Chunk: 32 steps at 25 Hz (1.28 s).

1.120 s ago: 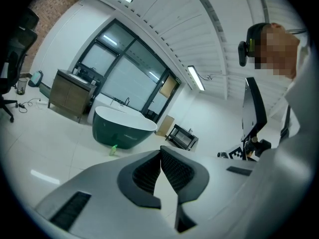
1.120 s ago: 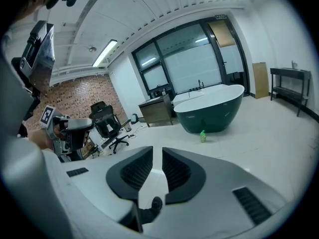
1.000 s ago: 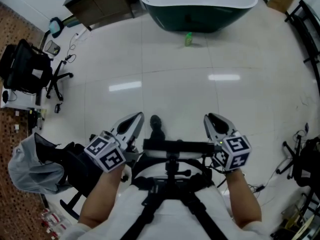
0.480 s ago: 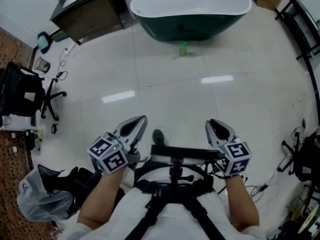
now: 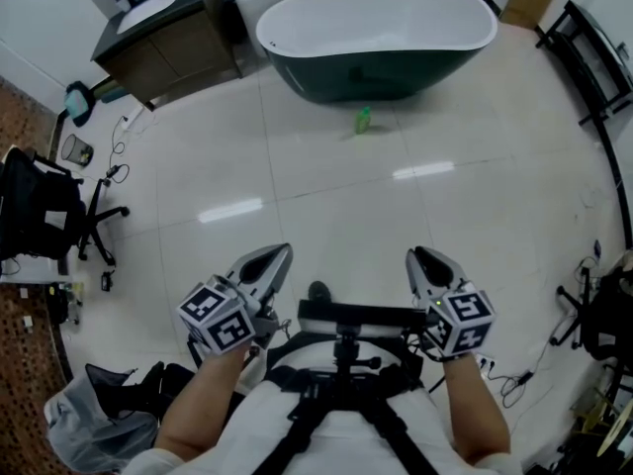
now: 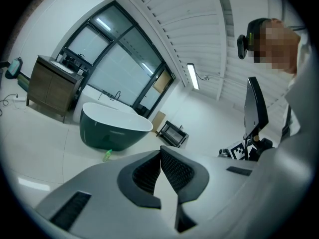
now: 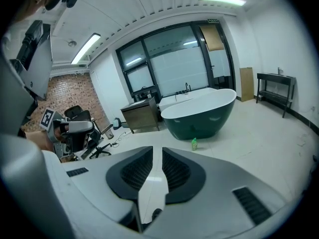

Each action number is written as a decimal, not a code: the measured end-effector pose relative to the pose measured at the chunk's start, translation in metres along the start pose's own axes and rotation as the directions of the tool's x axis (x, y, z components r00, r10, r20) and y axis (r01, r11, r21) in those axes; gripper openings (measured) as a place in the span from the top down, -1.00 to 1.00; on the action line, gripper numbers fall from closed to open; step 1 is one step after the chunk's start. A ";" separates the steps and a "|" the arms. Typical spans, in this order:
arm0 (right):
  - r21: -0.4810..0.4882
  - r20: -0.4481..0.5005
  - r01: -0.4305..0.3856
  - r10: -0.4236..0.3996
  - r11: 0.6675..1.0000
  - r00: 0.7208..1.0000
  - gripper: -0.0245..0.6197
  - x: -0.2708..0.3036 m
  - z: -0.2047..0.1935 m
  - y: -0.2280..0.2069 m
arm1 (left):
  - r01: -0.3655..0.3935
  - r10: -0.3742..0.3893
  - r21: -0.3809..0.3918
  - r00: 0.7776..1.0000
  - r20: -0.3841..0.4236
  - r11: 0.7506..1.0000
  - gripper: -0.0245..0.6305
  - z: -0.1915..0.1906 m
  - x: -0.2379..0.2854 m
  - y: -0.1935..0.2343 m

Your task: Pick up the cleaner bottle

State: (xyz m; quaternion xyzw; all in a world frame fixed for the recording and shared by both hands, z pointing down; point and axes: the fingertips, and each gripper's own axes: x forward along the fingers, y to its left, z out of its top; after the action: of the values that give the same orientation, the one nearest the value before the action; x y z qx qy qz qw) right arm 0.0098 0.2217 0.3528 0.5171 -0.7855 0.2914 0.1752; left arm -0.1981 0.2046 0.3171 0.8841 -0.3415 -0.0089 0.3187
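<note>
The cleaner bottle (image 5: 363, 120) is small and green and stands upright on the white tile floor just in front of the dark green bathtub (image 5: 396, 67). It also shows far off in the left gripper view as the bottle (image 6: 107, 155) and in the right gripper view as the bottle (image 7: 194, 144). My left gripper (image 5: 280, 253) is held low in front of the person's body, shut and empty. My right gripper (image 5: 416, 256) sits level with it, its jaws together but for a thin slit, holding nothing. Both point toward the tub, far short of the bottle.
A wooden vanity cabinet (image 5: 168, 38) stands left of the tub. Office chairs (image 5: 45, 211) and cables lie along the left edge. A black rack (image 5: 593, 57) lines the right wall, with more cables at the lower right. A camera rig (image 5: 346, 315) hangs between my grippers.
The tub and the bottle have drawn closer and slid lower in the head view as the person walks forward. Both grippers keep their pose and stay shut.
</note>
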 end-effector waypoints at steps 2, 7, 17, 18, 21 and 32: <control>0.001 0.006 0.008 -0.008 1.000 1.000 0.75 0.007 0.004 0.004 | 0.004 -0.004 -0.003 1.000 -0.005 1.000 0.93 0.002 -0.003 0.009; 0.006 0.020 0.025 -0.025 1.000 0.999 0.75 0.019 0.015 0.008 | 0.020 -0.020 0.003 1.000 -0.017 1.000 0.93 0.010 0.000 0.024; 0.010 0.020 0.024 -0.024 1.000 1.000 0.75 0.038 0.025 -0.002 | 0.028 -0.028 0.000 0.999 -0.037 1.000 0.93 0.018 0.019 0.033; 0.015 0.016 0.020 -0.020 1.000 1.000 0.75 0.041 0.025 -0.008 | 0.026 -0.026 0.002 0.999 -0.041 1.000 0.93 0.018 0.024 0.032; 0.024 0.008 -0.001 0.000 1.000 1.000 0.75 0.051 0.030 -0.024 | 0.011 -0.010 0.011 0.999 -0.047 1.000 0.93 0.023 0.042 0.031; -0.008 0.015 -0.072 0.073 0.997 0.997 0.75 0.089 0.098 -0.098 | -0.020 0.021 0.013 0.998 -0.058 1.000 0.93 0.049 0.141 0.025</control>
State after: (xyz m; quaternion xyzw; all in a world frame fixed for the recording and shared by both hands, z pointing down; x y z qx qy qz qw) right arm 0.0658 0.0666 0.3557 0.4899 -0.8062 0.2904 0.1604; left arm -0.1166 0.0776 0.3202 0.8825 -0.3411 0.0222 0.3230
